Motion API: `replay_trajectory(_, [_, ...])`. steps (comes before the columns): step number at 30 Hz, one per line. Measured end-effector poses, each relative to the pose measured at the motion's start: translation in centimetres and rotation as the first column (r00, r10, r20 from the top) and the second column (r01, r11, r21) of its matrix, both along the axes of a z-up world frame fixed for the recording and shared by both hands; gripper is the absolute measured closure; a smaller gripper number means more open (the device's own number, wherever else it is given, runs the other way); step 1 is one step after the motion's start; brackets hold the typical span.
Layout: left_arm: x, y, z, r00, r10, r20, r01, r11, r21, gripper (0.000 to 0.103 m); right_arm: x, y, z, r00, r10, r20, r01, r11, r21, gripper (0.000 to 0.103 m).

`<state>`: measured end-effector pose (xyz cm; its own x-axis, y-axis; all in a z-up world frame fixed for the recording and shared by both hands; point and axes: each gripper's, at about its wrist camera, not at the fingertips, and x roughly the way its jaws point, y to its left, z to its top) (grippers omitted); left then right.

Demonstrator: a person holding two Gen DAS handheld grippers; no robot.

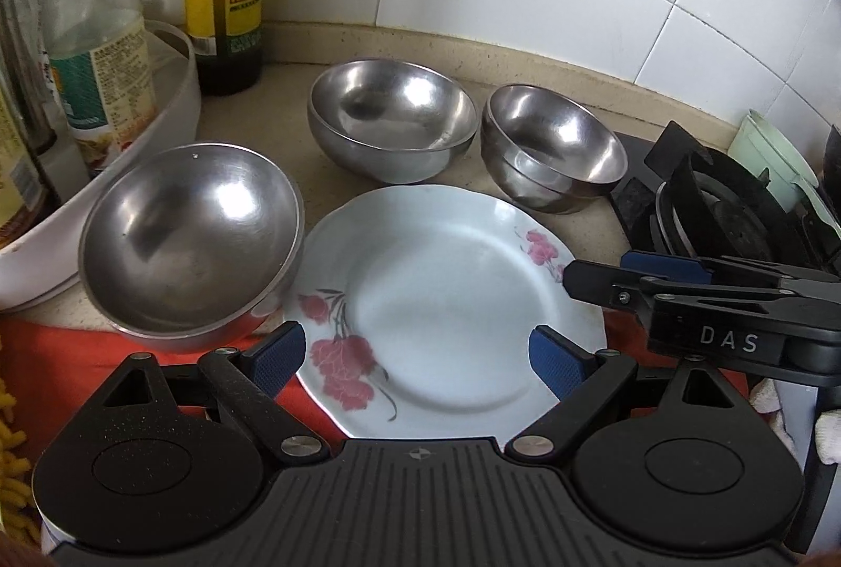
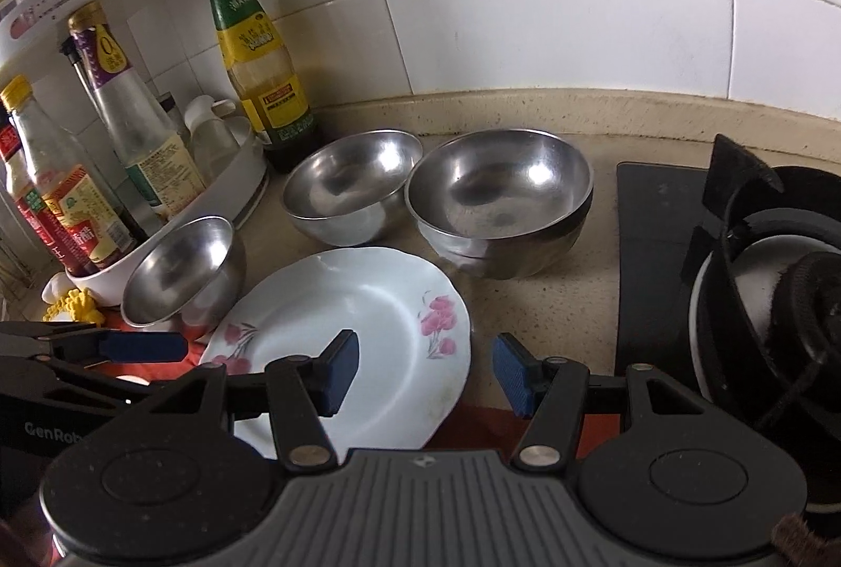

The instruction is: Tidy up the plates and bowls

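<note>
So this looks like the approach step, nothing picked up yet. The left gripper (image 1: 418, 359) has its jaws spread wide and released, nothing between the pads, and the floral plate (image 1: 447, 299) lies right ahead of and between them, its near rim just past the blue tips. The right gripper (image 2: 426, 370) is about half open and also empty; its left jaw hangs over the plate's right edge while the right jaw is out past the rim over bare counter (image 2: 557, 304). Three lots of steel bowls sit beyond the plate: the near bowl (image 1: 192, 241) is ahead of the left jaw of the left gripper and touching or almost touching the plate's edge, the middle bowl (image 1: 391, 117) is straight ahead beyond the plate, and the nested bowls (image 1: 554, 146), looks like two stacked, are ahead toward the right jaw. My guess is the next move is either pinching the plate rim or going for a bowl to stack it, and a flat plate needs a jaw slid under the lip, which is fiddly. Readable writing: "DAS" on the side of the right gripper as seen from the left wrist, and "GenRob" cut off on the left gripper's body in the right wrist view. The sauce bottle (image 2: 257, 52) labels are too small to read
</note>
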<state>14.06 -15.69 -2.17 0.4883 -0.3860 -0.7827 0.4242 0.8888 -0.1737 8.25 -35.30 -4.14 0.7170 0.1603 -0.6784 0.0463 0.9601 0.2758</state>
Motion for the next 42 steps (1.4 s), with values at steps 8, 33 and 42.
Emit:
replay_trajectory(8, [1.1,-0.7,-1.0,1.000,-0.011,-0.029,0.011,1.000,0.004,0.008,1.4,-0.2,-1.2,0.999,0.017,-0.029,-0.016,1.000,0.022,0.050])
replay_trajectory(33, [1.0,2.3,-1.2,0.994,0.035,-0.105,-0.044,0.995,-0.085,0.006,2.4,-0.6,-3.0,0.995,0.062,-0.074,-0.055,0.995,0.088,0.050])
replay_trajectory(42, [3.3,0.5,-2.4,0.995,0.037,-0.090,-0.041,0.998,-0.049,0.002,3.0,-1.2,-3.2,0.995,0.077,-0.057,-0.070,0.991,0.118,0.049])
